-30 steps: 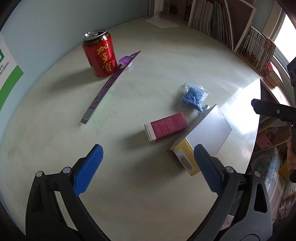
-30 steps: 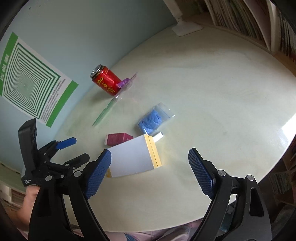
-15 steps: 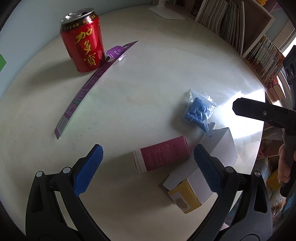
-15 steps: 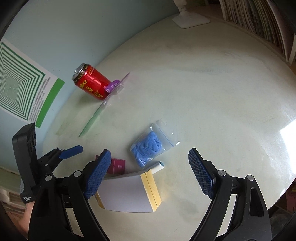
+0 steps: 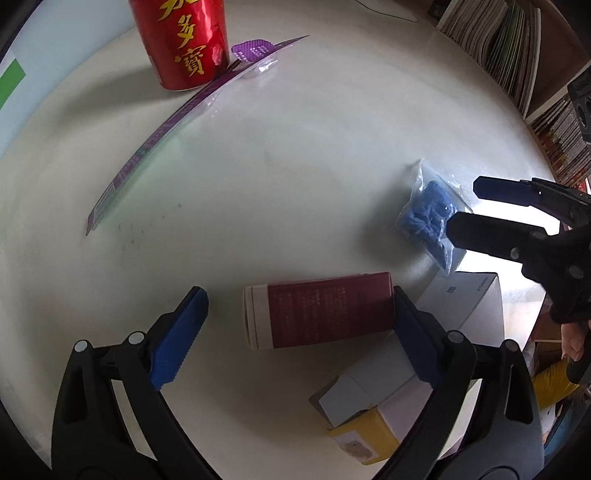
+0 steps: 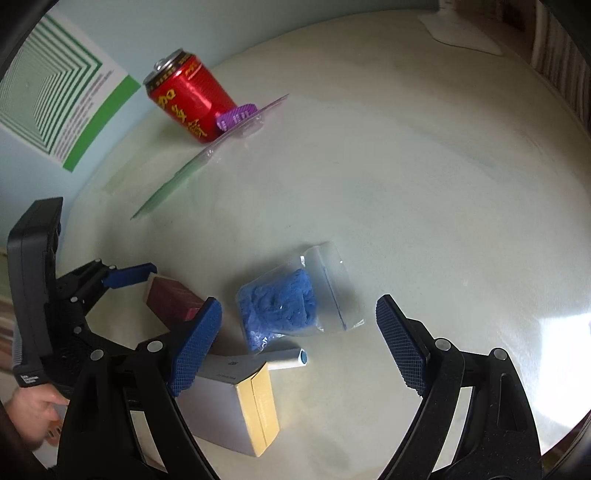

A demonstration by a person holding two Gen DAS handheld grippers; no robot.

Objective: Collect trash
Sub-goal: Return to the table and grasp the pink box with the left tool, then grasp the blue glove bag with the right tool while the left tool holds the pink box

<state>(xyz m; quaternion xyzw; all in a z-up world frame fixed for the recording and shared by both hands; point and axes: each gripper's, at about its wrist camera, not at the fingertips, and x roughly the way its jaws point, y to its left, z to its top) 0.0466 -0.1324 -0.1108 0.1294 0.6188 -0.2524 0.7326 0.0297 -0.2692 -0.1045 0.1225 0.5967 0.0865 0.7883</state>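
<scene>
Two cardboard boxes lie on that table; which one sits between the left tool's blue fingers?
The maroon box with a white end, lying flat between them. The white box with yellow end lies beyond the finger, to the right.

A pale, cream-coloured round counter fills both views, glossy, with a bright patch of glare near its edge on the right. Behind it rises a light blue wall carrying a white poster printed with nested green squares and a broad green border. At the far side of the counter sits a flat white base, and past the rim stand shelves packed with upright books and magazines.
</scene>
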